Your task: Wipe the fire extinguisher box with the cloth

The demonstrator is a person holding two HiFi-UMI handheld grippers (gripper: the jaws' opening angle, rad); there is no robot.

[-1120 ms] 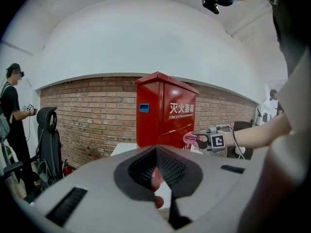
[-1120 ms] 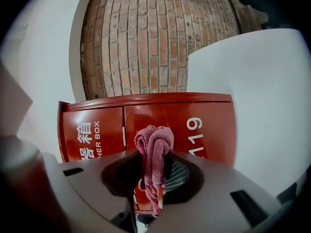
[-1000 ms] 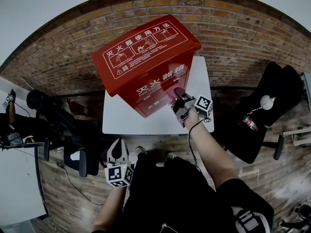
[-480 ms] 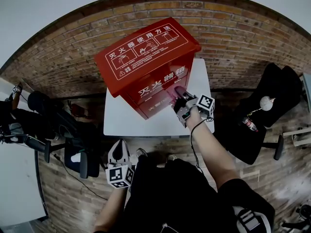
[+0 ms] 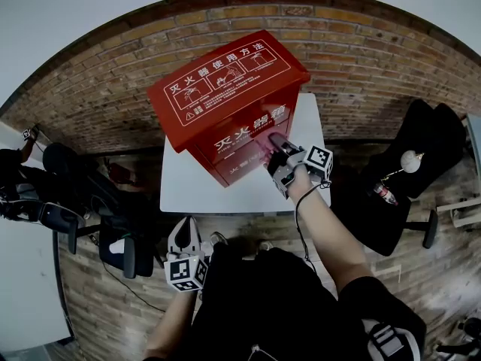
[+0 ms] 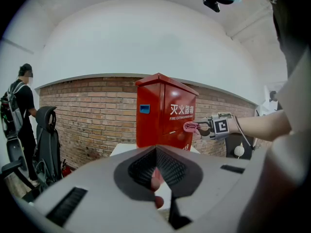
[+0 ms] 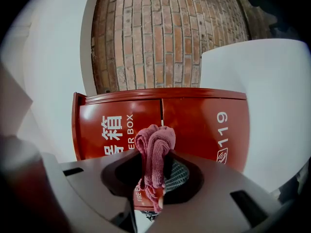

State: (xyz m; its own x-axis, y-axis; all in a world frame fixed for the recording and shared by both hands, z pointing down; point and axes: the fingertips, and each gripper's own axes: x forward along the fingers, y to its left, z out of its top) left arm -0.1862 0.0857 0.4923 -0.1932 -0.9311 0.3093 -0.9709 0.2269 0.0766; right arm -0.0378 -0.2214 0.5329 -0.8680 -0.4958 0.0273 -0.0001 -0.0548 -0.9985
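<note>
Two grippers, 1 red fire extinguisher box on white table: R gripper clamped on pink cloth, still at box front, barely shifted in 1 s, so wipe prob. ongoing; L gripper jaws together, empty, idle low.

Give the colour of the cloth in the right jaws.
A dusty pink knitted cloth; right gripper view shows it best.
</note>
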